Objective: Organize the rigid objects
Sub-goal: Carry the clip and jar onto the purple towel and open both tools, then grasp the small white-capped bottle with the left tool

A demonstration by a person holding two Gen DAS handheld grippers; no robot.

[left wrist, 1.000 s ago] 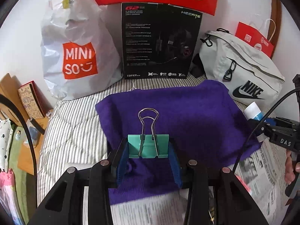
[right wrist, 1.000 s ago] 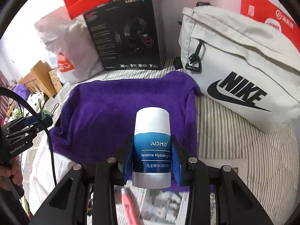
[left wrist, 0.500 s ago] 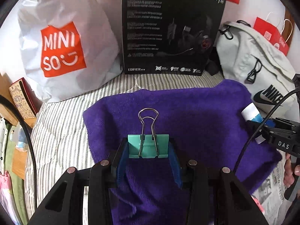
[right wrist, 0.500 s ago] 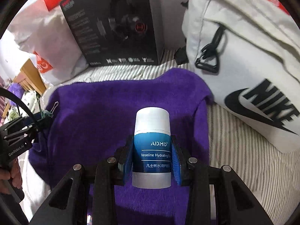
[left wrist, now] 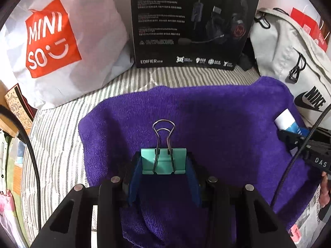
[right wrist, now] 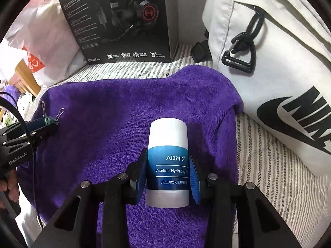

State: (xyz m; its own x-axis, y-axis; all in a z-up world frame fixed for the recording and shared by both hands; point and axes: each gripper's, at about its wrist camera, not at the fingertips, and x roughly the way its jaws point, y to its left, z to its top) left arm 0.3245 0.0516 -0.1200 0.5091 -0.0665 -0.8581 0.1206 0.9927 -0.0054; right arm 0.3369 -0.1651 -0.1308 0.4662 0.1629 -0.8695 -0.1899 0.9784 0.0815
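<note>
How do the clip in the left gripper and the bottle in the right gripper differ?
The binder clip is small, teal and angular with wire handles; the bottle is a bulkier round cylinder, blue with a white cap. The clip has no lettering; the bottle carries a printed label. Both are clamped between blue pads over the purple towel.

Purple towel [left wrist: 217,124] centre bare, open to pass from above. Far edge blocked by 3 things standing in row: Miniso bag [left wrist: 62,41] at left, black headset box [left wrist: 192,20] in middle, grey Nike bag [right wrist: 269,62] crowding towel's right corner. Striped bedding [right wrist: 269,186] right of towel free, narrow. Gripper cable [left wrist: 33,155] hangs along left side.
</note>
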